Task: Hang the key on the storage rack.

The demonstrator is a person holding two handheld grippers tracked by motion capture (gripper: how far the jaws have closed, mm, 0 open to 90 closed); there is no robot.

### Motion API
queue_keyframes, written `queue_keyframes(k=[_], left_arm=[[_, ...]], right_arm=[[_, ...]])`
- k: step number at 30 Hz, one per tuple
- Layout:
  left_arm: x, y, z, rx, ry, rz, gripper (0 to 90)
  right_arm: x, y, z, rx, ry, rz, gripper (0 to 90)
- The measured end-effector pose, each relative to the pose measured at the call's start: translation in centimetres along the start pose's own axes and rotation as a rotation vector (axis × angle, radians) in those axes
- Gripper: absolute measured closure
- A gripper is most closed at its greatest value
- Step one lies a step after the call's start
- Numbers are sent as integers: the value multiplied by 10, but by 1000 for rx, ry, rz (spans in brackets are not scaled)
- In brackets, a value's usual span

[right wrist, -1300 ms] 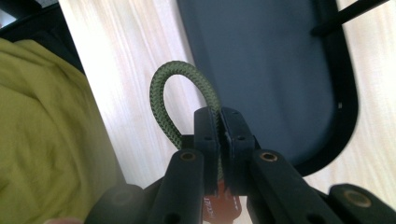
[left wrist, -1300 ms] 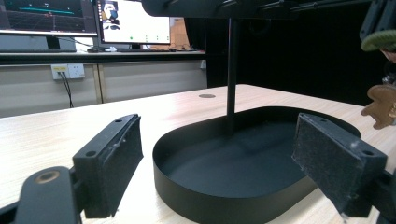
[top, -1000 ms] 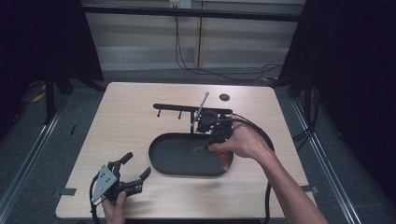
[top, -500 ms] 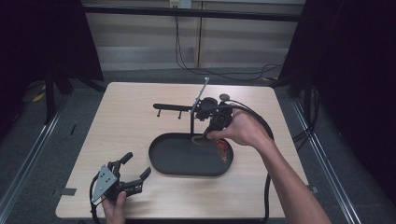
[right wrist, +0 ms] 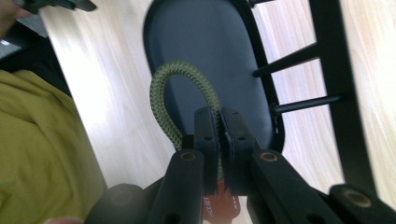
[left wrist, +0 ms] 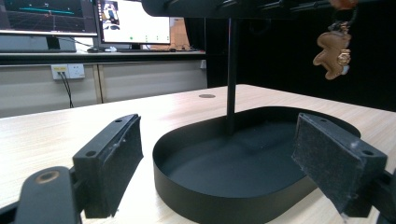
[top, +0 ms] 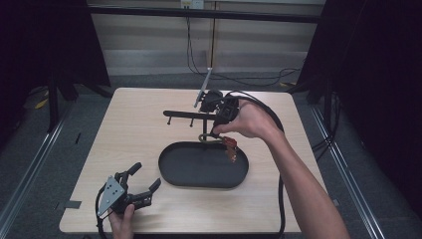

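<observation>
One wooden table [top: 124,149] fills the middle of the high view, bearing one black oval tray [top: 204,167] at centre. One black peg rack [top: 191,115] stands above the tray; three pegs can be counted, the rest hidden by the hand. The right gripper [right wrist: 219,123], jaws pressed together, pinches one green cord loop [right wrist: 175,88] with a brown charm [left wrist: 332,49] dangling at upper right in the left gripper view. The left gripper [top: 144,185], lower left, gapes wide, holding nothing.

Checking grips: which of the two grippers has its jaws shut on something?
The right gripper, clamping the green cord loop; the left gripper rests open, holding nothing.
</observation>
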State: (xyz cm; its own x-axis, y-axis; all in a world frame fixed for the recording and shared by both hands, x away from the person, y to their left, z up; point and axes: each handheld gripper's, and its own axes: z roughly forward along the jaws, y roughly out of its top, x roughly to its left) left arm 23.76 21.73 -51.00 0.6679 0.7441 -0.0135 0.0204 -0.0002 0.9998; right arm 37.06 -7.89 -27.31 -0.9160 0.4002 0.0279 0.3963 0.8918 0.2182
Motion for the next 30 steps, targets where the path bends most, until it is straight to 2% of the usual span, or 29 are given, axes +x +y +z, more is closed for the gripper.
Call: queue_keyframes(k=[6, 11, 16, 21, 23, 27, 30], left_arm=[[0, 0, 0, -6, 0, -2, 157], [0, 0, 0, -6, 3, 2, 157], [0, 0, 0, -7, 4, 1, 157], [0, 0, 0, -7, 1, 0, 157], [0, 0, 0, -7, 0, -1, 156], [0, 0, 0, -8, 4, 0, 157], [0, 0, 0, -9, 3, -1, 157]], right_arm=[[-13, 10, -2, 13, -3, 8, 861], [-22, 13, -6, 26, -30, 15, 861], [-30, 15, 0, 58, -45, 32, 860], [-38, 15, 5, 56, -56, 49, 860], [-39, 16, 6, 58, -73, 52, 860], [-41, 18, 7, 64, -72, 58, 859], [-41, 18, 9, 46, -67, 63, 858]])
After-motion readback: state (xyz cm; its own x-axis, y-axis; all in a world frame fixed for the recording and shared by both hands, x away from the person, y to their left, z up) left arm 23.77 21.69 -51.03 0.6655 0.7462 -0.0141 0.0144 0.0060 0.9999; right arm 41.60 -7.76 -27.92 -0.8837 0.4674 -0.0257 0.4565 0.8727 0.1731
